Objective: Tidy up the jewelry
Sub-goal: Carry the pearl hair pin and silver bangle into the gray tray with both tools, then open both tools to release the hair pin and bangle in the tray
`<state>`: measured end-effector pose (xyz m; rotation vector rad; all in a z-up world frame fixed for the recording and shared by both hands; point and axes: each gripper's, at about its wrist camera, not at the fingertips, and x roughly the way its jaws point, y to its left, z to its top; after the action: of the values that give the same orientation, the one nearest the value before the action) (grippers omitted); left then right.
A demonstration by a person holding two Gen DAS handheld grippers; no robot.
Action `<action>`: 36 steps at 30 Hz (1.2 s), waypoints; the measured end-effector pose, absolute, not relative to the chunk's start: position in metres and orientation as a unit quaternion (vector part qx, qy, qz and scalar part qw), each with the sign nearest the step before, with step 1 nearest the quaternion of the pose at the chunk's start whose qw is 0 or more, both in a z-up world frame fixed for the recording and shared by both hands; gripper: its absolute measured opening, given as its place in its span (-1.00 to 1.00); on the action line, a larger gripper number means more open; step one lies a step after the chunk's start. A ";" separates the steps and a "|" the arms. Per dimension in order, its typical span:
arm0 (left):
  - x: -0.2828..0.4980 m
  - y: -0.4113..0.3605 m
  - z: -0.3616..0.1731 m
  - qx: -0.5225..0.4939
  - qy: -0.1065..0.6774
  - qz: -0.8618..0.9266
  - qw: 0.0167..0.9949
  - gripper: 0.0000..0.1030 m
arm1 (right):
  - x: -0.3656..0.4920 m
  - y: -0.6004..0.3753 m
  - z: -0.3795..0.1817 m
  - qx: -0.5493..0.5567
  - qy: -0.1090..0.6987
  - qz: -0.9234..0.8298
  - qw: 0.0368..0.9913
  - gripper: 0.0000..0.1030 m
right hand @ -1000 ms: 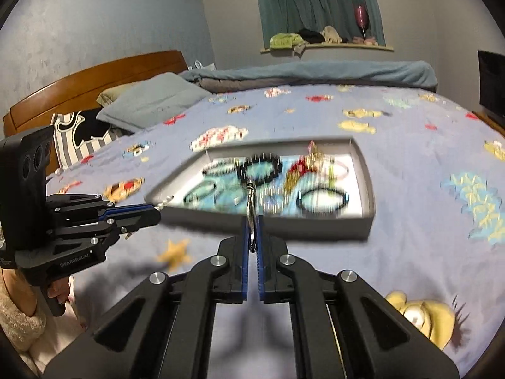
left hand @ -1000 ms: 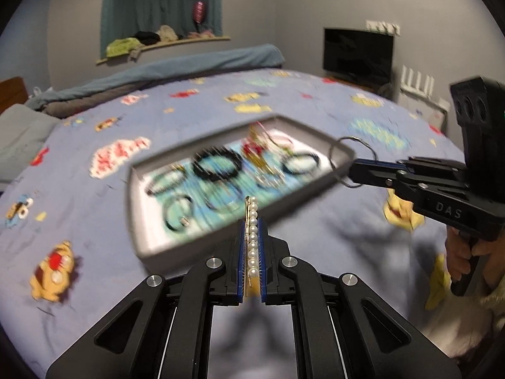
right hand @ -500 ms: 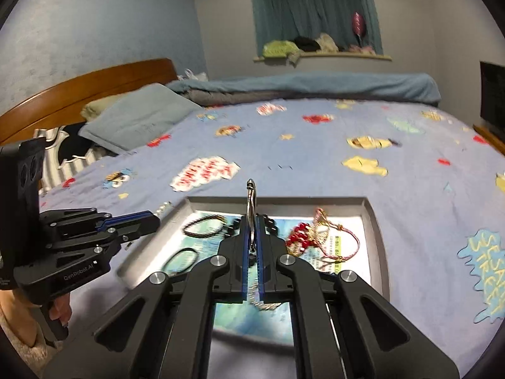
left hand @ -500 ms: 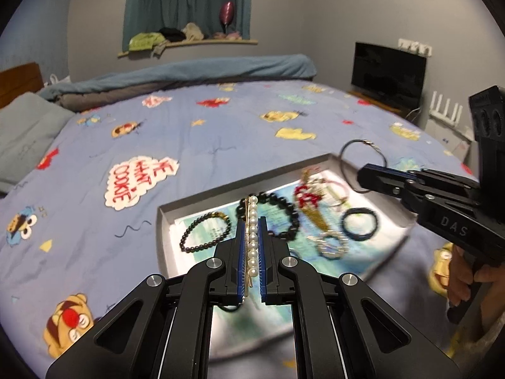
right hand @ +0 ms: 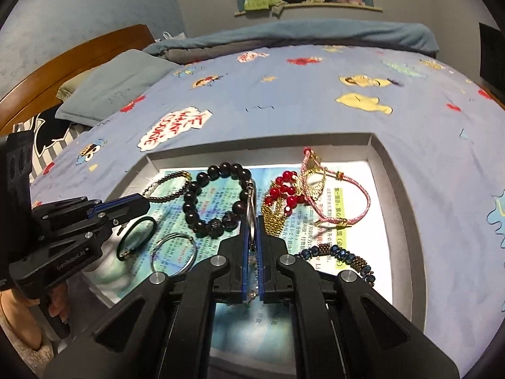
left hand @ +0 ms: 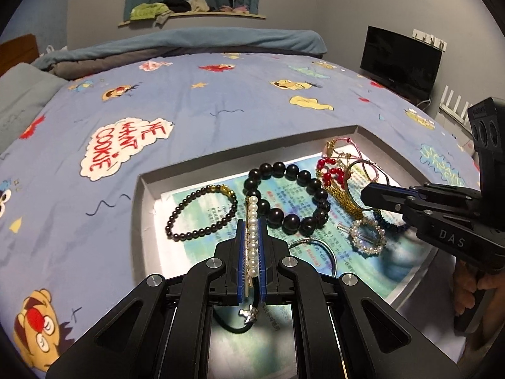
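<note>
A grey tray (left hand: 143,208) (right hand: 383,158) lies on the blue bed and holds several bracelets. My left gripper (left hand: 252,221) is shut on a pearl hair clip (left hand: 252,218) and hovers over the tray's near left part. It shows at the left of the right wrist view (right hand: 143,205). My right gripper (right hand: 252,221) is shut on a thin metal ring (right hand: 251,205) above the tray's middle. It shows at the right of the left wrist view (left hand: 366,194), where the ring (left hand: 355,173) stands up from its tip. A big black bead bracelet (left hand: 290,199) (right hand: 217,202) lies under both.
The tray also holds a small dark bead bracelet (left hand: 202,211), red beads with gold chain (right hand: 284,199), a pink cord bracelet (right hand: 347,195), a blue bead bracelet (right hand: 337,252), a pearl ring clip (left hand: 367,237) and a wire hoop (right hand: 173,252). A pillow (right hand: 116,82) and headboard (right hand: 63,60) lie left.
Both grippers have come down and forward over the tray, which now fills the lower view. Each still holds its piece.
</note>
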<state>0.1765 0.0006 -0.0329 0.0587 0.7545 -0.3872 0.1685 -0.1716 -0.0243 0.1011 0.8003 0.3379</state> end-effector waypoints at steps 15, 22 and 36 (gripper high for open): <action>0.187 -0.002 -0.045 0.031 0.382 -0.179 0.906 -0.84 | 0.178 -0.169 -0.034 0.077 0.419 0.184 0.886 -0.92; 0.190 -0.001 -0.050 0.033 0.392 -0.174 0.903 -0.84 | 0.180 -0.171 -0.035 0.082 0.419 0.178 0.887 -0.92; 0.177 0.001 -0.036 0.033 0.374 -0.171 0.911 -0.41 | 0.175 -0.187 -0.025 0.073 0.398 0.140 0.904 -0.32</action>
<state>0.1772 0.0006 -0.0358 0.0682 0.7710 -0.3530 0.1753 -0.1874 -0.0254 0.1514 0.8218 0.2888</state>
